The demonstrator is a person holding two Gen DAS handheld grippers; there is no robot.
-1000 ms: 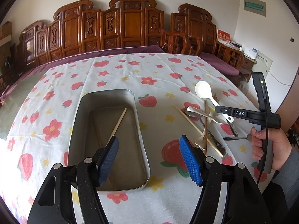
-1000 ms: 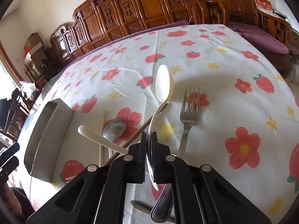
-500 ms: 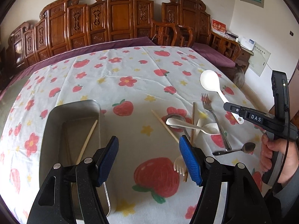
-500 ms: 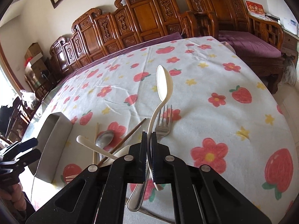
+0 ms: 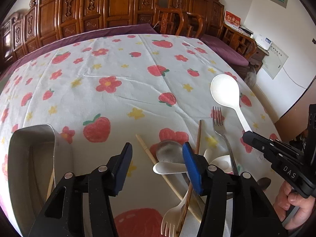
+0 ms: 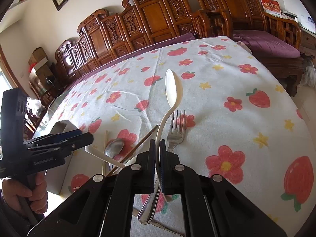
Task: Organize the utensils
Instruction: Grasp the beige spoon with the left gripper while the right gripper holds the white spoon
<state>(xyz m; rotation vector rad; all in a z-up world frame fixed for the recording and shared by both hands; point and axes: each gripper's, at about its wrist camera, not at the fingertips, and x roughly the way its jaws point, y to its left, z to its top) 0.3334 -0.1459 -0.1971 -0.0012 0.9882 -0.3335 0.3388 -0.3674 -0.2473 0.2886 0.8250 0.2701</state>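
Observation:
My right gripper [image 6: 157, 148] is shut on the handle of a white plastic spoon [image 6: 173, 86] and holds it above the table; the spoon [image 5: 225, 92] and the right gripper [image 5: 246, 135] also show in the left wrist view. My left gripper [image 5: 157, 158] is open and empty, low over a pile of utensils: a metal spoon [image 5: 167, 154], a metal fork [image 5: 220, 124], a white plastic fork [image 5: 173, 215], a white spoon [image 5: 169, 167], a pale chopstick [image 5: 150, 154] and a dark chopstick [image 5: 198, 136]. A metal tray [image 5: 31, 138] holding a chopstick [image 5: 50, 185] sits at the left.
The table wears a white cloth with strawberries and flowers [image 5: 122, 75]. Carved wooden chairs [image 5: 118, 6] line its far side. The left gripper [image 6: 59, 142] shows at the left of the right wrist view, with the tray [image 6: 63, 125] behind it.
My left gripper has moved right, from over the tray to over the utensil pile. My right gripper has lifted the white spoon clear of the table.

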